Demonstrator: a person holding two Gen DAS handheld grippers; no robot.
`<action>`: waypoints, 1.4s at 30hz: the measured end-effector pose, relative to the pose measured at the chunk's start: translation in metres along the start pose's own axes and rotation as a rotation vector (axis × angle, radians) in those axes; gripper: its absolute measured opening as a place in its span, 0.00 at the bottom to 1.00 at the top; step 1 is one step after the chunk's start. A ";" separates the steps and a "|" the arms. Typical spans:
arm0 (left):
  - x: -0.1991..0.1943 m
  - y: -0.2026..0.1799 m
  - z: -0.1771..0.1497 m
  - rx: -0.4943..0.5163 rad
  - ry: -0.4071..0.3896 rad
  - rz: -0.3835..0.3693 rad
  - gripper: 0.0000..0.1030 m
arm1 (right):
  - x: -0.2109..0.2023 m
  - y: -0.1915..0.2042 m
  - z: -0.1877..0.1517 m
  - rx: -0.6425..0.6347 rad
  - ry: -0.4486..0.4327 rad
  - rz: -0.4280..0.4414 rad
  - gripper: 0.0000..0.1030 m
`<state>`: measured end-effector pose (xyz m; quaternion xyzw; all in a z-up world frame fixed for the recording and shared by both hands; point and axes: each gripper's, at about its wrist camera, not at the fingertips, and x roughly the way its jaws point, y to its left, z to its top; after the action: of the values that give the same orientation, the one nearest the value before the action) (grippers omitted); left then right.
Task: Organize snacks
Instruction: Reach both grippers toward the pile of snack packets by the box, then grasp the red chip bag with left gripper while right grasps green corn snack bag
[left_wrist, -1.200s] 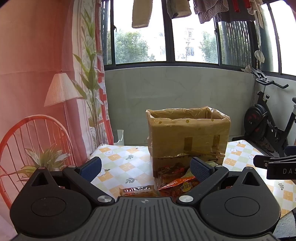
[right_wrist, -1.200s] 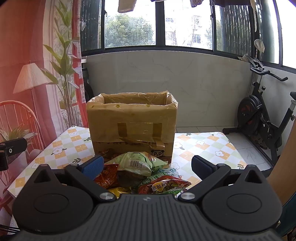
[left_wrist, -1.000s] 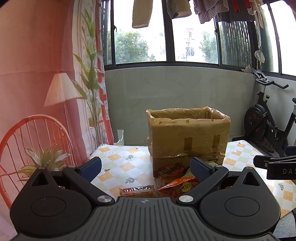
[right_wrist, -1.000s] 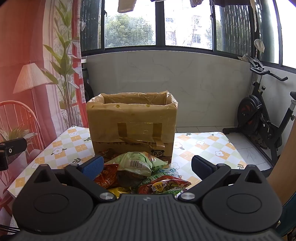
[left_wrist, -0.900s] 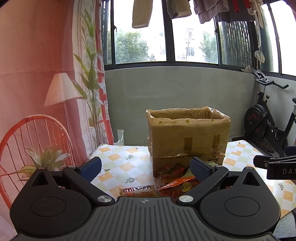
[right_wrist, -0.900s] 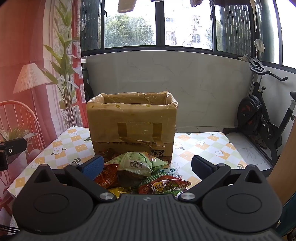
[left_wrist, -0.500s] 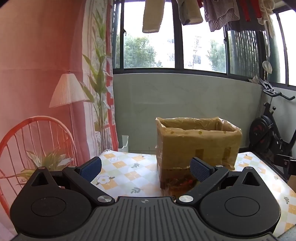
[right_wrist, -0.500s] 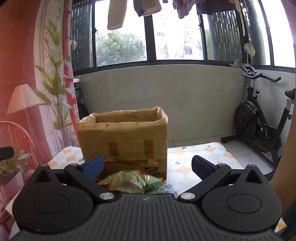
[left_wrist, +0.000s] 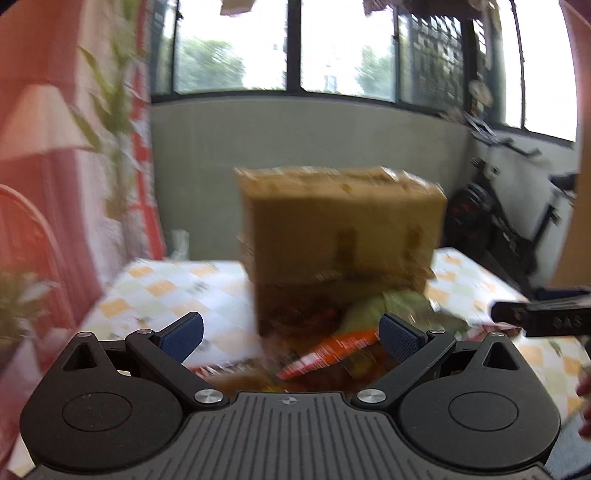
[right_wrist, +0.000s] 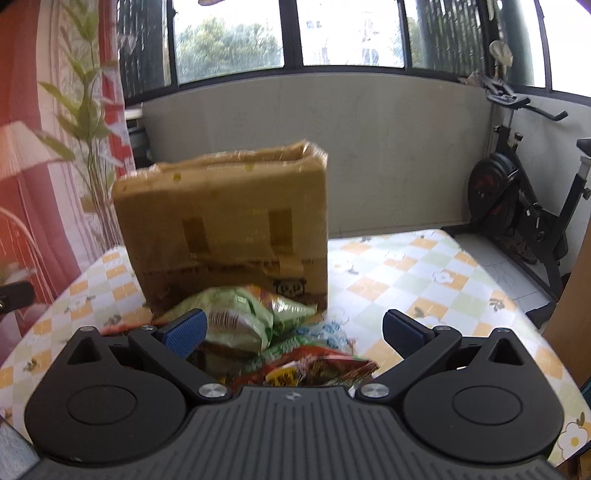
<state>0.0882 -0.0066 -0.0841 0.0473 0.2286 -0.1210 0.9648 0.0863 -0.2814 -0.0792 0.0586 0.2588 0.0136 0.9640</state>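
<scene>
At the far left of the right wrist view, a red-and-white curtain with a printed plant (right_wrist: 85, 110) hangs beyond the left edge of the table (right_wrist: 424, 273), whose cloth carries an orange, green and white check with small flowers. The left gripper (left_wrist: 291, 328) has its jaws spread wide, its blue pads (left_wrist: 183, 330) well apart and nothing between them; its view is blurred. Toward the rear middle of the table stands the cardboard box (right_wrist: 225, 221), upright, open at the top and patched with tape, with a small panda print near its lower right corner. The snack packets lie heaped on the table just in front of the box, touching its front face: a green packet (right_wrist: 243, 317) with a barcode rests uppermost against the box, and a red packet (right_wrist: 314, 365) with a yellow label lies nearer the front edge of the table, partly over a blue-and-white packet (right_wrist: 328, 332). In the left wrist view the same heap shows an orange-red packet (left_wrist: 332, 350) below the green one. The right gripper (right_wrist: 291, 328) is likewise wide open, its pads (right_wrist: 184, 328) apart above the heap and not closed on any packet; whether the left pad touches the green packet cannot be told. To the right, beyond the table's right edge, an exercise bike (right_wrist: 517, 199) stands on the floor by the grey wall.
</scene>
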 end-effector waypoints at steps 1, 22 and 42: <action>0.005 -0.002 -0.004 0.017 0.017 -0.010 0.98 | 0.003 0.001 -0.003 -0.010 0.006 0.004 1.00; 0.087 -0.004 -0.038 0.065 0.143 -0.115 0.94 | 0.042 -0.013 -0.027 0.057 0.102 -0.010 1.00; 0.059 -0.005 -0.035 0.027 0.039 -0.162 0.46 | 0.061 -0.047 -0.056 0.277 0.242 -0.060 1.00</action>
<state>0.1229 -0.0183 -0.1425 0.0441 0.2486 -0.2010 0.9465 0.1103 -0.3191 -0.1635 0.1811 0.3740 -0.0442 0.9085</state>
